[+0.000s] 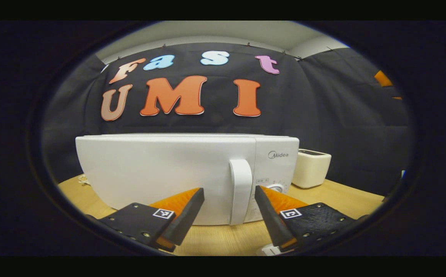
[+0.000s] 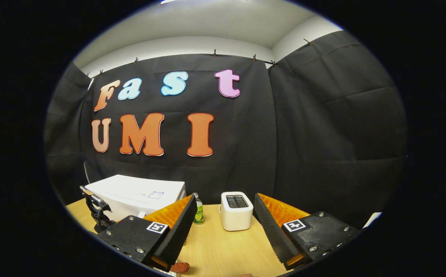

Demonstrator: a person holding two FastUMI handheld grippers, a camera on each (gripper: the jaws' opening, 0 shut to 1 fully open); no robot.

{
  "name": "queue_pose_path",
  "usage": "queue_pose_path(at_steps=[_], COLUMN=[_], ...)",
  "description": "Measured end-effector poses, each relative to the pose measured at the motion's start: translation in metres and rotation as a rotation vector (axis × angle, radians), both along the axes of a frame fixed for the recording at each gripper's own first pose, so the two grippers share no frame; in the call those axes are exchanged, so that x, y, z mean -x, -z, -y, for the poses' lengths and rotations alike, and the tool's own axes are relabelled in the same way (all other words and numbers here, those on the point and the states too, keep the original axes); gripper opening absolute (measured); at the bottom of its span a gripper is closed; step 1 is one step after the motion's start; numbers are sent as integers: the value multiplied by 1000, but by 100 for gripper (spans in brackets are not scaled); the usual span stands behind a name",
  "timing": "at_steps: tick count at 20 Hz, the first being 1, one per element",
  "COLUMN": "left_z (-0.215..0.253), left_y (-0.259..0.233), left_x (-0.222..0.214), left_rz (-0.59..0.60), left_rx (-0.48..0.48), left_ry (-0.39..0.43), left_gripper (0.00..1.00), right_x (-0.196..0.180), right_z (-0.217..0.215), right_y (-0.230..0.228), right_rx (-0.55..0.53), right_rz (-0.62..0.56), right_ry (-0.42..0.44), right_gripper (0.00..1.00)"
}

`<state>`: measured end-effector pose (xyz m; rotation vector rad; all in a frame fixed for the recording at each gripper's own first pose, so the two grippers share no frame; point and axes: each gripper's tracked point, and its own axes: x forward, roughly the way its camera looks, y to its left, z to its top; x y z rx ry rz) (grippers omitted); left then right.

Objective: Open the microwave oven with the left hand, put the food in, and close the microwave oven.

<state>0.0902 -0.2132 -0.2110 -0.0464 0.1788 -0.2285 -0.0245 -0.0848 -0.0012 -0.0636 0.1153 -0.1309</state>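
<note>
Ahead, the shut microwave sat on the surface; the left tongs were spread either side of its door handle, apparently to pull. The right tongs were spread, empty, with reddish food below them.

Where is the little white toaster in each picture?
Left gripper view: the toaster sits right of middle, just right of the microwave.
Right gripper view: it stands near the bottom middle, on the table, right of the microwave.
Shared landmark: the white microwave.
</note>
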Motion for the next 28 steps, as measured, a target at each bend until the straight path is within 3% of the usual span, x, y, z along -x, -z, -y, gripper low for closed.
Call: queue_pose_path(at_steps=[1, 3, 4, 5, 6, 7, 10, 11, 13, 16, 17, 28], left_z=[2, 13, 14, 13, 14, 14, 15, 15, 14, 13, 12, -19], left_y=[4, 3, 3, 3, 4, 3, 6, 6, 5, 7, 6, -6], left_x=[-1, 3, 4, 3, 5, 5, 10, 10, 9, 13, 22, 102], left_rz=[-8, -4, 3, 7, 13, 15, -2, -5, -15, -34, -38, -23], left_rx=[-5, 28, 27, 22, 15, 13, 43, 52, 56, 57, 90, 90], left_ry=[4, 36, 31, 27, 18, 16, 40, 48, 51, 52, 47, 224], left_gripper=[68, 60, 33, 19, 29, 19, 11, 7, 19, 18, 11, 9], right_x=[0, 0, -1, -1, 0, 1, 2, 0, -1, -2, -3, -7], right_z=[2, 4, 5, 5, 8, 9, 12, 12, 11, 12, 12, -1], right_y=[0, 3, 5, 7, 8, 8, 12, 13, 18, 23, 24, 47], right_rx=[-1, 2, 6, 10, 13, 15, 6, 3, 6, 13, 11, -17], right_rz=[0, -1, -5, -10, -12, -13, -13, -13, -18, -27, -30, -63], right_ry=[2, 4, 4, 5, 6, 6, 12, 9, 8, 4, 2, -27], right_gripper=[93, 93, 93, 93, 93, 93, 93, 98, 93, 93, 94, 94])
